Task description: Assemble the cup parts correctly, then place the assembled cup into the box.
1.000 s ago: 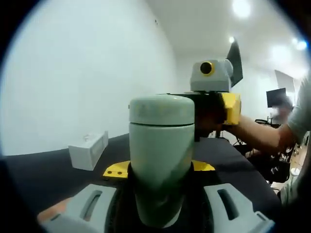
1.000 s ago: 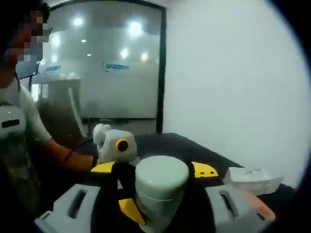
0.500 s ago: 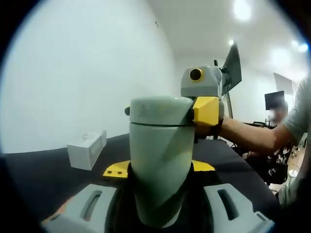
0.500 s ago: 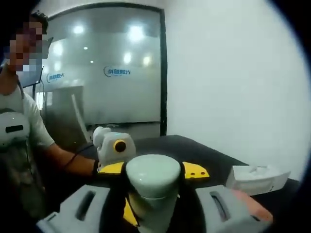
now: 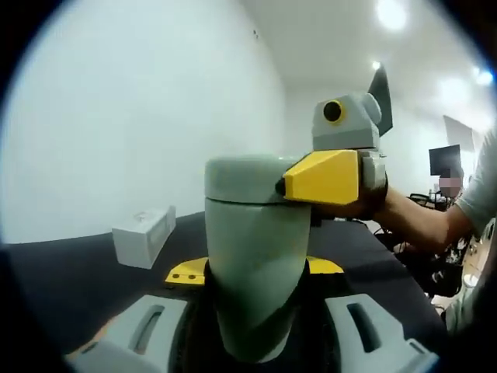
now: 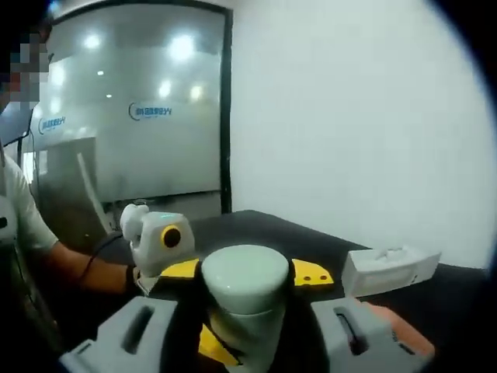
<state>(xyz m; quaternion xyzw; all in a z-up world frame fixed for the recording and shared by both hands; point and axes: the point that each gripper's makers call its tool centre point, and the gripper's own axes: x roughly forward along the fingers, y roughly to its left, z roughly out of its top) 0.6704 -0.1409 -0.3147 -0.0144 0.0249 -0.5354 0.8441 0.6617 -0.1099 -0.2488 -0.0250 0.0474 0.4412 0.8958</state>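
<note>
1. The left gripper [image 5: 256, 268] is clamped around the body of the pale green cup [image 5: 256, 264], which stands upright between its jaws, above the dark bench [image 5: 70, 272].
2. The right gripper [image 6: 245, 299] is closed on the cup's lid [image 6: 245, 276] from the other side; in the left gripper view its yellow jaw presses against the lid's rim.
3. A person's hand [image 5: 365, 206] holds that gripper, the arm running off to the right.
4. The white box [image 5: 144, 237] lies on the bench, well apart from the cup, near a white wall [image 5: 116, 116].
</note>
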